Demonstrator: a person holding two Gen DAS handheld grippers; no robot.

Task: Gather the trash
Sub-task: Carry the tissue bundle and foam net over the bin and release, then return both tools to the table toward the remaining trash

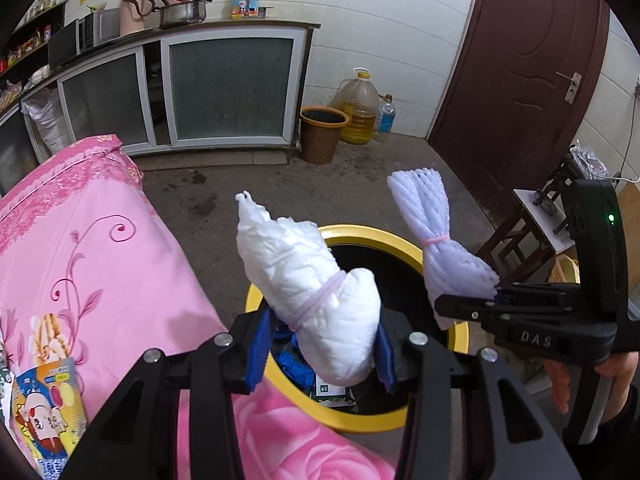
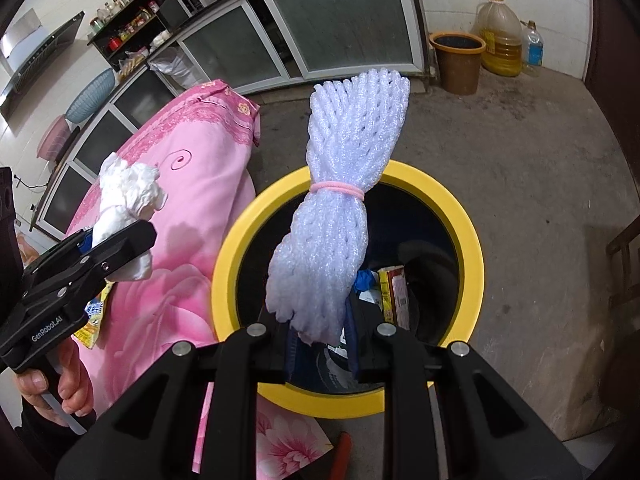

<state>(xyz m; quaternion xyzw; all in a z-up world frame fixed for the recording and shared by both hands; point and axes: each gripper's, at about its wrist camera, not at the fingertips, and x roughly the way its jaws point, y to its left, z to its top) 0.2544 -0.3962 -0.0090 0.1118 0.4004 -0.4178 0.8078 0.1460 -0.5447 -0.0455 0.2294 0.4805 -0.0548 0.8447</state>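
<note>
My left gripper [image 1: 320, 354] is shut on a white crumpled paper wad [image 1: 308, 292] tied with a pink band, held over the near rim of a yellow-rimmed trash bin [image 1: 400, 240]. My right gripper [image 2: 320, 344] is shut on a white foam net bundle [image 2: 340, 200] tied with a pink band, held upright above the same bin [image 2: 472, 240]. The bin holds blue trash [image 2: 366, 280] and a carton [image 2: 394, 292]. The right gripper [image 1: 490, 300] with the foam bundle [image 1: 440, 248] shows in the left view. The left gripper [image 2: 116, 248] with the wad [image 2: 128, 196] shows in the right view.
A table under a pink flowered cloth [image 1: 92, 248] stands left of the bin, with a snack wrapper [image 1: 44, 408] on it. A brown bucket [image 1: 322, 132], oil jug [image 1: 360, 108] and bottle [image 1: 385, 118] stand by the cabinets [image 1: 228, 84]. A wooden stool [image 1: 532, 220] and brown door [image 1: 520, 60] are at right.
</note>
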